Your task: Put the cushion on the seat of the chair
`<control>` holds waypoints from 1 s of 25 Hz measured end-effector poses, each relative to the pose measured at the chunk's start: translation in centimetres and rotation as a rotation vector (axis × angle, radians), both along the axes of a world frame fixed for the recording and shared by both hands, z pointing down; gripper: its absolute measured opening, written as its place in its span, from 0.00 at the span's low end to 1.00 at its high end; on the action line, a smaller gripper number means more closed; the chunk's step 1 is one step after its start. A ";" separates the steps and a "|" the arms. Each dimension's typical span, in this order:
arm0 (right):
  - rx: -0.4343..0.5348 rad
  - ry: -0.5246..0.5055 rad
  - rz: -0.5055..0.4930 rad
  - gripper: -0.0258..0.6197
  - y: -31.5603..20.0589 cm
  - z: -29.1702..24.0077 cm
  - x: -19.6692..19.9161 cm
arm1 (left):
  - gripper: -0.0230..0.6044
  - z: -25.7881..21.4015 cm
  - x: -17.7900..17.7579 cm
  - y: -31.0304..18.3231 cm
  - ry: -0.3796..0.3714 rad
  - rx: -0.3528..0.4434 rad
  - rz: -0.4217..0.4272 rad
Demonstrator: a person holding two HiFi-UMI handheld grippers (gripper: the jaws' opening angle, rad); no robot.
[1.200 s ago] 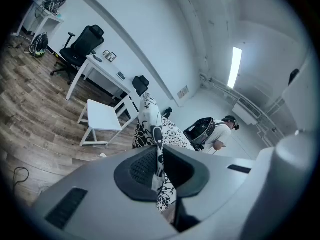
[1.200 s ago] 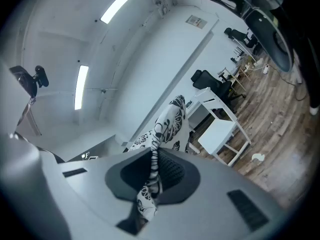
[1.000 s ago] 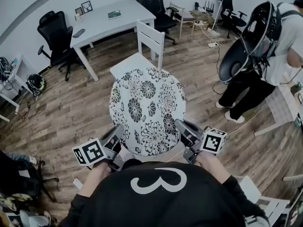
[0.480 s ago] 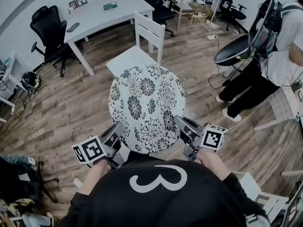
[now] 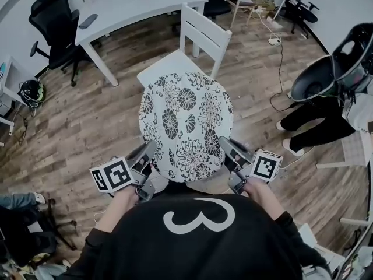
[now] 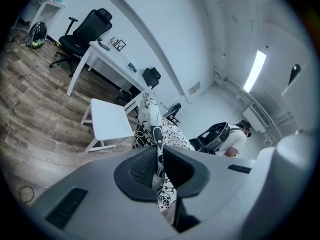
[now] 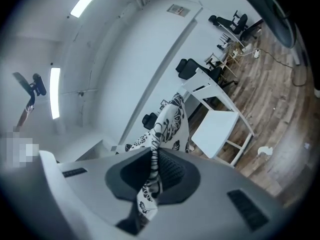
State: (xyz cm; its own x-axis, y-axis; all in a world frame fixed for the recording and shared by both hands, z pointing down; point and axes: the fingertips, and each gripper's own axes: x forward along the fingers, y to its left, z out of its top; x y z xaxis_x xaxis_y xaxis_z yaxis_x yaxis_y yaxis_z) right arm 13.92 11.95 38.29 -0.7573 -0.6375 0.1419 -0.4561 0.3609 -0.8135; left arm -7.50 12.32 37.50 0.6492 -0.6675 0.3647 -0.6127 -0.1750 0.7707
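Pinching the near edge of the floral cushion [image 5: 185,124], the left gripper [image 5: 148,151] and right gripper [image 5: 227,146] each have jaws clamped on its fabric. It hangs spread out over the white chair [image 5: 201,32], seemingly not yet resting on the seat.

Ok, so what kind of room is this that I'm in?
Most likely an office or lab workspace: a long white desk by the wall, black swivel chairs around it, and a power strip with cables trailing across the wood-look floor.
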 end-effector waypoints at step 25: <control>-0.060 -0.009 -0.064 0.08 -24.7 1.2 -8.3 | 0.09 2.2 -8.7 -23.8 0.009 -0.067 -0.078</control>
State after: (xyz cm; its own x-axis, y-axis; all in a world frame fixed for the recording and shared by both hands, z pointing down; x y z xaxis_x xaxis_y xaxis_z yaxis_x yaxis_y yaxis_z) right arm 5.59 -12.78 39.47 -0.7975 -0.5785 0.1711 -0.4262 0.3395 -0.8385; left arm -16.20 -11.44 39.66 0.6002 -0.6900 0.4045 -0.6151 -0.0749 0.7849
